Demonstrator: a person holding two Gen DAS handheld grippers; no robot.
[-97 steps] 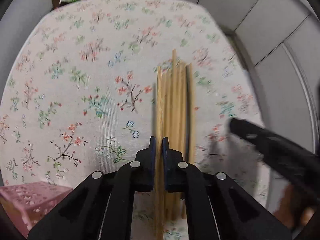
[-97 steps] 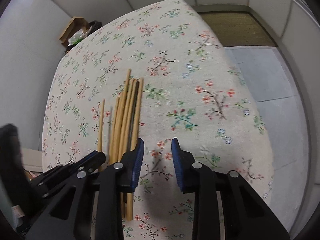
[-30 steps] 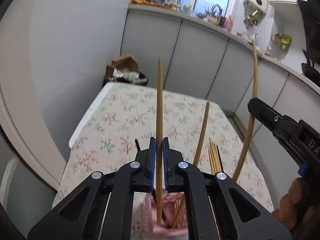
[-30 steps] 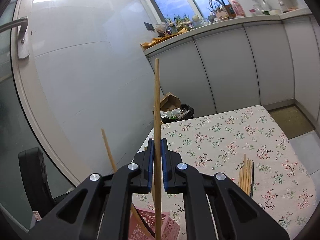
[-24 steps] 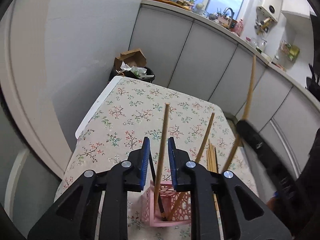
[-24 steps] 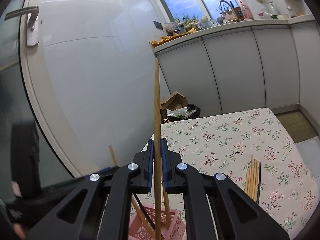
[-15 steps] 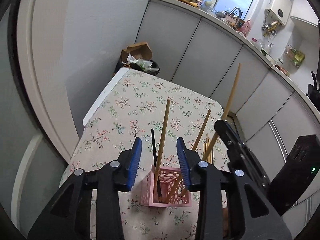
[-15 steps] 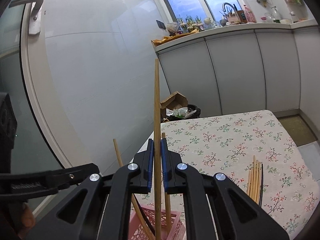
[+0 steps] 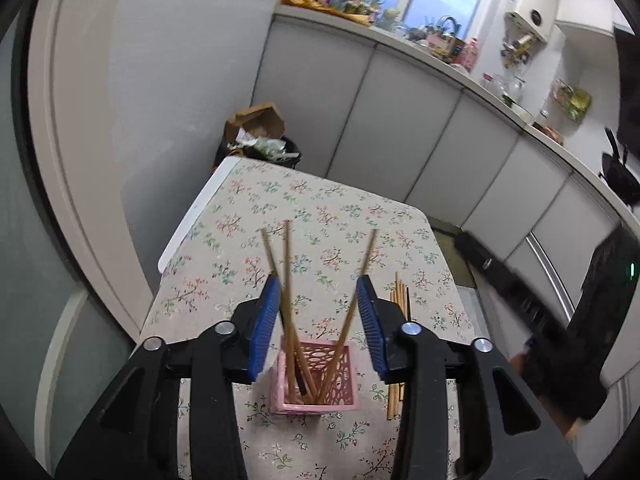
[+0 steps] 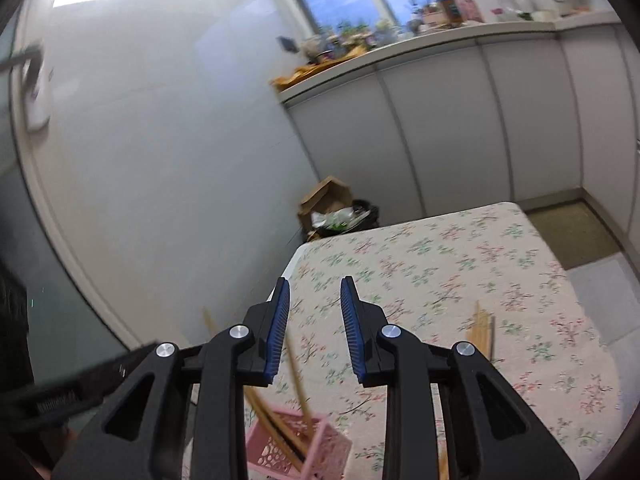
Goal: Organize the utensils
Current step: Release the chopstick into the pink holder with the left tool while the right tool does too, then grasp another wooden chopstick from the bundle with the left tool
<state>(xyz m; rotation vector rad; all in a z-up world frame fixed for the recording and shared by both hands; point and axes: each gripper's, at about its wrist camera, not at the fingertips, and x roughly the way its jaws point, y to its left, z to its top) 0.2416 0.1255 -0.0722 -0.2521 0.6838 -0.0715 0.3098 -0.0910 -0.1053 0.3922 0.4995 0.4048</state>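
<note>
So both grippers are letting go above the holder (image 9: 314, 376). Left gripper (image 9: 318, 322): jaws opening, spread wide, blue pads clear of the sticks that show up between them; those sticks stand in the holder by themselves. Right gripper (image 10: 313, 326): jaws also opening, narrower gap, and nothing between the pads; a chopstick (image 10: 298, 380) slants down just below the left pad into the holder (image 10: 298, 446), not pinched.

Why it sits this way: the pink lattice holder is a narrow open-top box at the near edge of the table (image 9: 320, 216), so long sticks can only rest on their tips and lean on the rim. Hence the fan: three pale chopsticks (image 9: 288, 280) plus a dark one tilt left and right against opposite walls. Both grippers point downward from above, which fits a vertical drop-in rather than a side push.

Remaining work, as I read it: a bundle (image 9: 398, 308) of chopsticks lies flat on the cloth just right of the holder, also seen from the right wrist (image 10: 482, 332). Task is part done.

Risk: light holder, leaning sticks. A snag on a jaw could tip it.
</note>
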